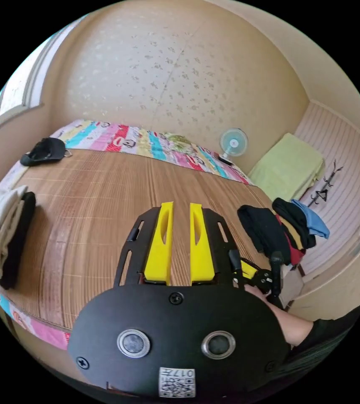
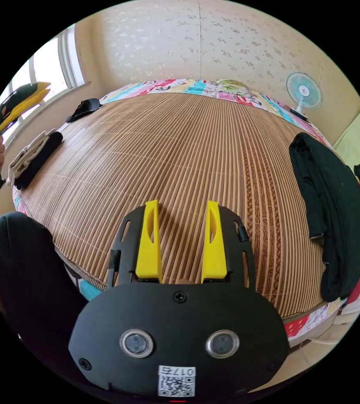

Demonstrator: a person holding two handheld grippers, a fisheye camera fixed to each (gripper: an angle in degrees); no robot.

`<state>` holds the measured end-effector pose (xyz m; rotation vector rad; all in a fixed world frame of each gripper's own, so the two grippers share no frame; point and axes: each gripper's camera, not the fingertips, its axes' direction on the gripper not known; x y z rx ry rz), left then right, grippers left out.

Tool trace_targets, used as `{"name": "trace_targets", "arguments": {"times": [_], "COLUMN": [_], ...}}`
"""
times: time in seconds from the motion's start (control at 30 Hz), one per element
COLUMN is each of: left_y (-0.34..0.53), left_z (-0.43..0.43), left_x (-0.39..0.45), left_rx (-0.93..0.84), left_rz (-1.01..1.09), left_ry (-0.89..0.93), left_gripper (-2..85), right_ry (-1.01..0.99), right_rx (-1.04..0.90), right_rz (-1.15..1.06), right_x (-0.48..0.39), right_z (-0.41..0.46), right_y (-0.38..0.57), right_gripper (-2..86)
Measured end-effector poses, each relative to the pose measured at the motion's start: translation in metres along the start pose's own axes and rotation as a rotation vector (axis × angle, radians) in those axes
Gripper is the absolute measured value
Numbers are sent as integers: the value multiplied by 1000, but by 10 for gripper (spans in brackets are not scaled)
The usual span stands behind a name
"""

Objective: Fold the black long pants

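I have both tools up over the mat (image 2: 167, 143) with nothing in them. My left gripper (image 1: 181, 210) has its yellow jaws a narrow slot apart; my right gripper (image 2: 182, 208) has its jaws wider apart, bare mat showing between them.

The pants (image 2: 331, 210) lie at the mat's right edge as a long dark bundle, doubled lengthwise as far as I can tell, leaning against a heap (image 1: 302, 227) of other clothes (black, red, yellow, blue). Neither gripper touches them.

At the far left edge sits a stack (image 2: 33, 158) of folded pieces, pale on black. I judge the pants not yet begun: they need pulling onto the open mat, spreading, then folding.
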<state>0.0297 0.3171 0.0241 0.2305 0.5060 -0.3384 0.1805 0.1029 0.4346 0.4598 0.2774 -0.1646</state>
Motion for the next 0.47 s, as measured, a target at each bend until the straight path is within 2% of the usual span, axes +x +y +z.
{"name": "trace_targets", "arguments": {"times": [0.1,0.17,0.27,0.33,0.4,0.47], "left_y": [-10,-22,-31,-27,-12,-1], "left_z": [-21,-32,-46,-47,-31,-41], "left_x": [-51,-108,-196,-245,-284,-290], "left_rx": [-3,-60,-161,-255,-400,-306], "left_rz": [-7,-3,-93,-173,-257,-329], "left_ry": [-188,-437,-659,-722,-657,-572], "left_gripper": [68,69,78,94,113,113], "right_ry": [-18,-15,-14,-16,-20,-22], "right_rx": [7,9,10,9,9,11], "right_rz": [8,7,7,8,10,11], "right_x": [9,13,17,20,23,27], "right_z": [-4,-7,-10,-12,-14,-17], "right_y": [5,8,11,11,12,12], "right_gripper": [151,151,151,150,150,149]}}
